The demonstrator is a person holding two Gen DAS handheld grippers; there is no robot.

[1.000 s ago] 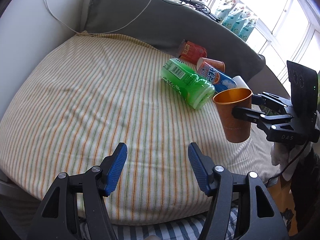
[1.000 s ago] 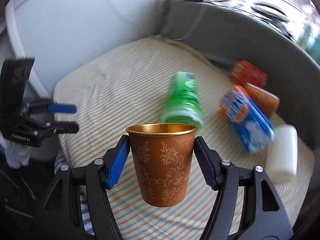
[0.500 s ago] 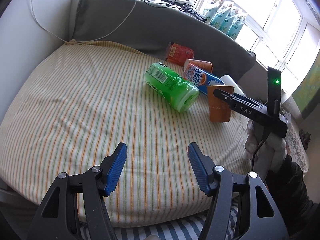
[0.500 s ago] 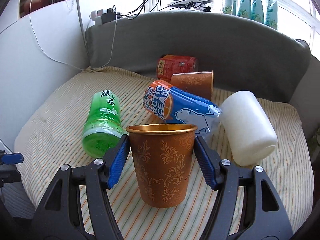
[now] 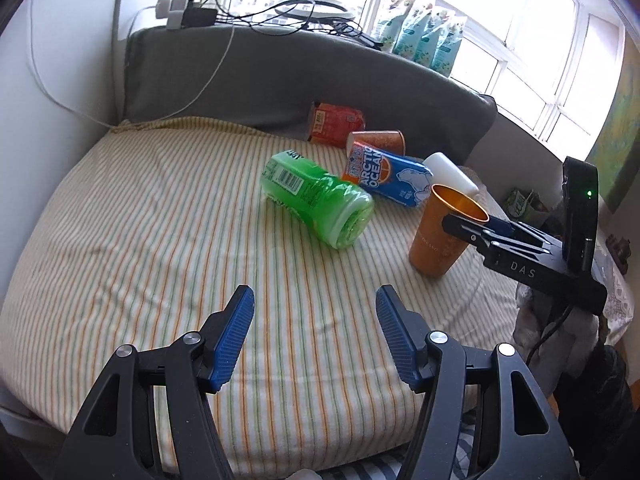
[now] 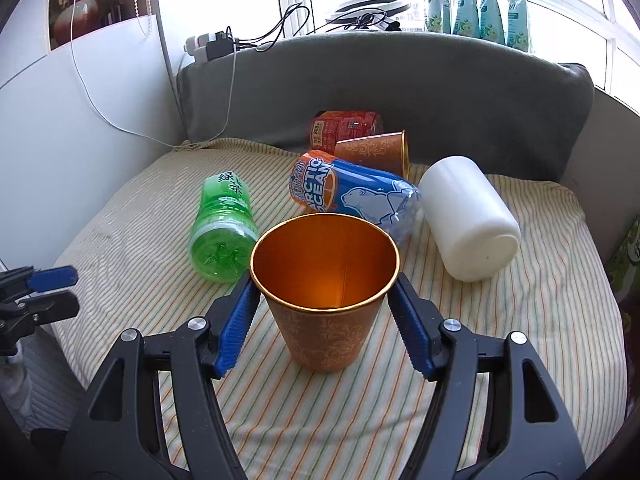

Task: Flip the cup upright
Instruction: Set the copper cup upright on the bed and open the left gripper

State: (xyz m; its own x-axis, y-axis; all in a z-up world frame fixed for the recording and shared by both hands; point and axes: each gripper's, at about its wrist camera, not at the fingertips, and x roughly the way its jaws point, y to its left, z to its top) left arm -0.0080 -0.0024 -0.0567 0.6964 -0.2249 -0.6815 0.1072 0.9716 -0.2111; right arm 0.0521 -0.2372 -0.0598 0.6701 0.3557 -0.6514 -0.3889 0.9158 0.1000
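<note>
A copper cup with a floral pattern stands mouth-up on the striped cushion, its base on the fabric. My right gripper has its blue pads against both sides of the cup just below the rim. The same cup shows at the right in the left wrist view, tilted slightly, with the right gripper on it. A second copper cup lies on its side at the back. My left gripper is open and empty over the cushion's front.
A green bottle, a blue Arctic Ocean bottle, a red can and a white cylinder lie on the cushion behind the cup. A grey backrest and cables stand behind. The cushion's front edge is near.
My right gripper has brought the cup down from the air onto the cushion and now looks into it from above. My left gripper has stayed open while its view shifted.
</note>
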